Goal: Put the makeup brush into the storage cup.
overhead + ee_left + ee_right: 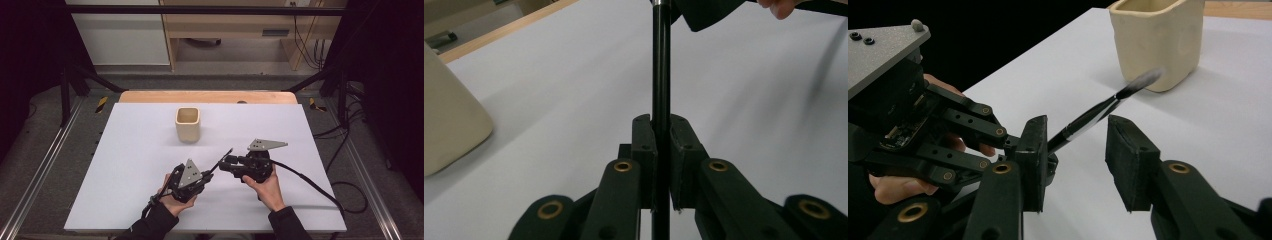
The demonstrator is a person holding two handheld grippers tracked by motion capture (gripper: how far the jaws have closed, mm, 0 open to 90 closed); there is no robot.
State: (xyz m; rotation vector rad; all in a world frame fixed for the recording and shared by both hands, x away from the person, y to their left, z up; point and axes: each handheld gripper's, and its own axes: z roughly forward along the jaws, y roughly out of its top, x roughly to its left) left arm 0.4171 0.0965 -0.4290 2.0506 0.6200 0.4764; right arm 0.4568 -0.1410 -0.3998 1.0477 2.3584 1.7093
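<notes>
Near table's front edge | my left gripper (pixel 206 176) clamps brush (pixel 1098 114) by its handle | my right gripper (pixel 1075 150) jaws spread apart around brush, not touching | brush tip points toward beige cup (pixel 188 124)

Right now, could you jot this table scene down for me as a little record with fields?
Brush: thin black handle, pale bristle tip, held off the table, tip aimed toward the cup
Left hand-held gripper: jaws shut on the brush handle
Right hand-held gripper: jaws apart, either side of the brush handle, not pressing on it
Cup: cream, squarish, upright, open top, standing apart from both grippers
Table: white top, wooden far edge
</notes>
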